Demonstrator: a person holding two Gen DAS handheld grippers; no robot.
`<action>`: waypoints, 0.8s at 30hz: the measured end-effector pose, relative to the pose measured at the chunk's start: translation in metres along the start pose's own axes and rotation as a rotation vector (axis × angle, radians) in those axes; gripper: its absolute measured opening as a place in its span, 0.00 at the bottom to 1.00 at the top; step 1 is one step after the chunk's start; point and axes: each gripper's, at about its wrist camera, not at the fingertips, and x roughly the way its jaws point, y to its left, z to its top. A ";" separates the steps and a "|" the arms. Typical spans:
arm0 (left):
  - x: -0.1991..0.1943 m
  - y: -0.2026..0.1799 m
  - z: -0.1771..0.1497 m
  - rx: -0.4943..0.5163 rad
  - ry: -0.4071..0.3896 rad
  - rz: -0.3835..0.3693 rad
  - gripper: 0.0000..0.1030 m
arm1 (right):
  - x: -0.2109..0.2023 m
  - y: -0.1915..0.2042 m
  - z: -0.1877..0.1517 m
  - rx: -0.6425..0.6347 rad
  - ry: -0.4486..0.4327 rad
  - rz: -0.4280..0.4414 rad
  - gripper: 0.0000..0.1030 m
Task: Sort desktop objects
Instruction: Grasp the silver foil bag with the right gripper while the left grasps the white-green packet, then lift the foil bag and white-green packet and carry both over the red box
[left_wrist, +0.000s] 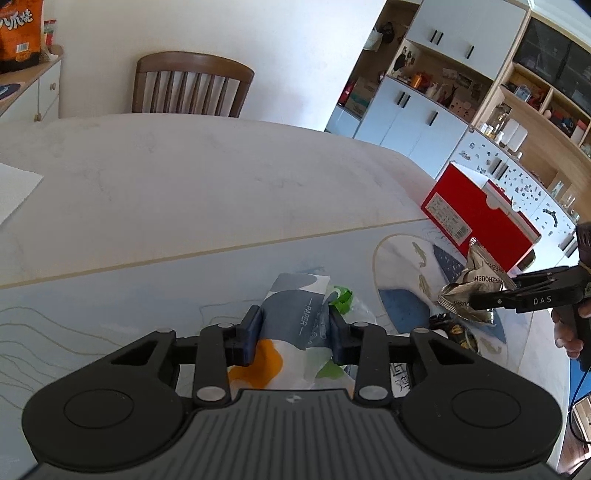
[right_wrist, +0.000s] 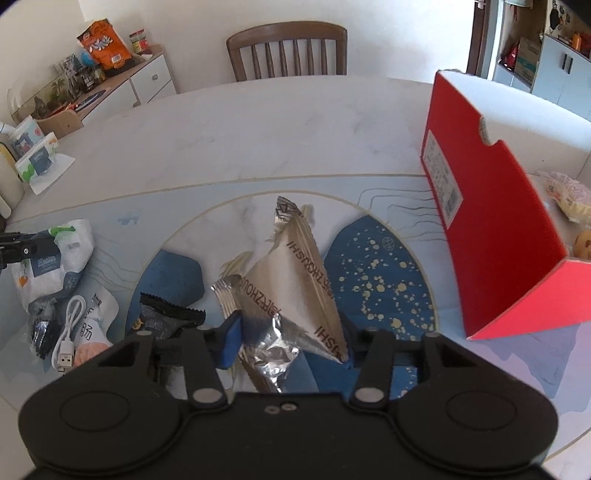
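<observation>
Two grippers are working over the patterned mat (right_wrist: 373, 192) on the bench (left_wrist: 184, 177), with the red box (right_wrist: 491, 229) serving as the landmark. The left gripper (left_wrist: 293, 332) is clenching a soft tissue pack (left_wrist: 295, 314) printed with "PAPER"; its blue pads are pressing both sides of the pack, well to the left of the red box as the right wrist camera sees it. A green-and-clear wrapper (left_wrist: 341, 301) is lying against the pack on the side toward the box.

The right gripper (right_wrist: 291, 336) is grasping a crumpled silver foil snack bag (right_wrist: 295, 266), the jaws pinching its lower end while the rest is sticking up and away from the camera. The bag is sitting just left of the red box, over the mat's blue speckled patch.

The red box is standing open on its side at the mat's far right edge, with pale snack items (right_wrist: 569, 199) lying inside it. Farther left of the box than the foil bag, a dark snack packet (right_wrist: 166, 317), a white USB cable (right_wrist: 68, 332) and another white packet (right_wrist: 98, 325) are lying together. A wooden chair (right_wrist: 288, 51) is standing beyond the bench, behind and left of the box.
</observation>
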 end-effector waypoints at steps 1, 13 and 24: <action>-0.002 -0.001 0.002 -0.001 -0.004 0.001 0.33 | -0.002 -0.001 0.000 0.004 -0.005 -0.002 0.47; -0.021 -0.030 0.021 0.033 -0.041 -0.015 0.33 | -0.034 -0.015 0.002 0.051 -0.074 -0.014 0.44; -0.030 -0.073 0.040 0.066 -0.049 -0.036 0.33 | -0.072 -0.032 0.003 0.078 -0.154 -0.010 0.44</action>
